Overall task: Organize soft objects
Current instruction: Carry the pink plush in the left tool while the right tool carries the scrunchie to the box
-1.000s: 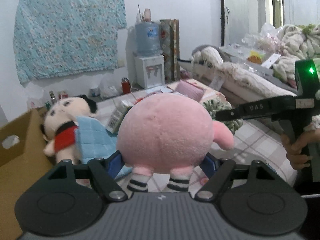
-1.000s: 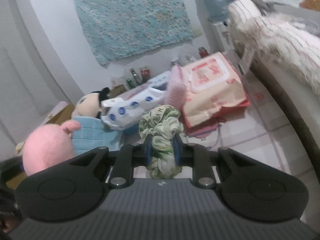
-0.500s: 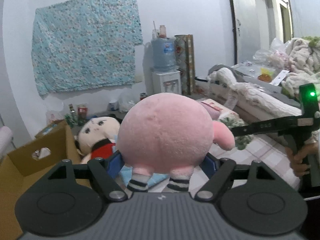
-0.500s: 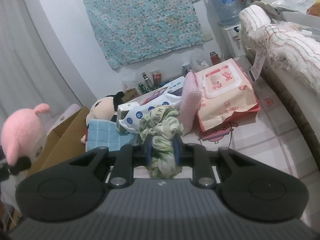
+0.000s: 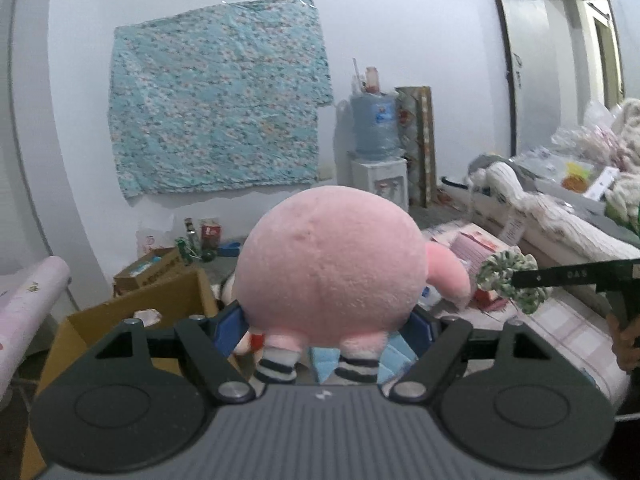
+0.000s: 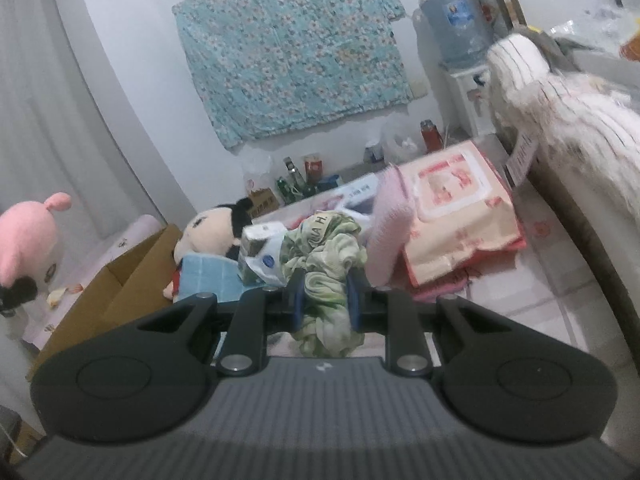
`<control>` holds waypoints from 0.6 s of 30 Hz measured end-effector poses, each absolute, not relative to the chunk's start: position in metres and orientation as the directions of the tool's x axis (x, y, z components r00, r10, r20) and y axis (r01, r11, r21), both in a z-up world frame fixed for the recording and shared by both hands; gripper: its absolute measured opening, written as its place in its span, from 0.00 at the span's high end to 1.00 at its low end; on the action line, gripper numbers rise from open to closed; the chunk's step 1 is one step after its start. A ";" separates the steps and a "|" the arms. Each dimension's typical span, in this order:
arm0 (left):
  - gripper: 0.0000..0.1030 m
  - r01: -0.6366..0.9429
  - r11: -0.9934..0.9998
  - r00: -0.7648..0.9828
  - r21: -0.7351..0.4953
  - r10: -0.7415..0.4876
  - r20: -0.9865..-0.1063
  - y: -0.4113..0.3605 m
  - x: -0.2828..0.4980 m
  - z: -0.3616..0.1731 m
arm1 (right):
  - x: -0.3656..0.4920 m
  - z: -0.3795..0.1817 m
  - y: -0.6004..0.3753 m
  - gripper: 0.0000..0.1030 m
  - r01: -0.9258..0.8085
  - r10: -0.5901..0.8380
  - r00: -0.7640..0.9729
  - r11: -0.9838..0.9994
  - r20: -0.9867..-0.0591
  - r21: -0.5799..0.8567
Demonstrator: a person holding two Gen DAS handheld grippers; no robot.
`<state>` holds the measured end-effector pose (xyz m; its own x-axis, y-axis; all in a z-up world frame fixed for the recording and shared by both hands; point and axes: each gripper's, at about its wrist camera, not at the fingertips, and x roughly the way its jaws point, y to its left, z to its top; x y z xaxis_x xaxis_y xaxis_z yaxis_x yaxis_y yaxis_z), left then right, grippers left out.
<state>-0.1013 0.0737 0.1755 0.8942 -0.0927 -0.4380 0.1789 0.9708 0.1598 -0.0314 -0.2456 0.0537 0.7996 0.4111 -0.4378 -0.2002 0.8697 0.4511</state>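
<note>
- Between the wide-set blue pads of the left gripper (image 5: 326, 326) sits a round pink plush toy (image 5: 332, 260), clamped low on its body just above the striped legs and held in the air above the cardboard box (image 5: 132, 316).
- It looks light and squashy, so it probably gives under the pads; a grip across the full belly seems safer than one on a leg or ear.
- Nearly closed, the right gripper (image 6: 325, 302) pinches a green scrunchie (image 6: 326, 264), limp and likely to dangle; taking its bunched middle suits it.
</note>
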 end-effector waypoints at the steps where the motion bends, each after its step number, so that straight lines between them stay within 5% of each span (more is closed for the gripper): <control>1: 0.22 0.167 0.973 0.898 0.159 -0.083 -0.431 0.078 -0.101 0.179 | -0.030 0.056 -0.242 0.81 -0.209 0.424 0.798 0.862 -0.429 0.462; 18: 0.22 -0.035 0.982 0.895 0.183 0.113 -0.432 0.168 -0.098 0.208 | -0.019 0.087 -0.148 0.80 -0.387 0.568 0.726 0.803 -0.388 0.453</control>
<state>-0.0984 0.1677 0.2084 0.8950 0.1126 -0.4316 -0.0352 0.9824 0.1833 -0.0194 -0.1478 0.0866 0.7261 0.5680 -0.3875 -0.3868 0.8034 0.4527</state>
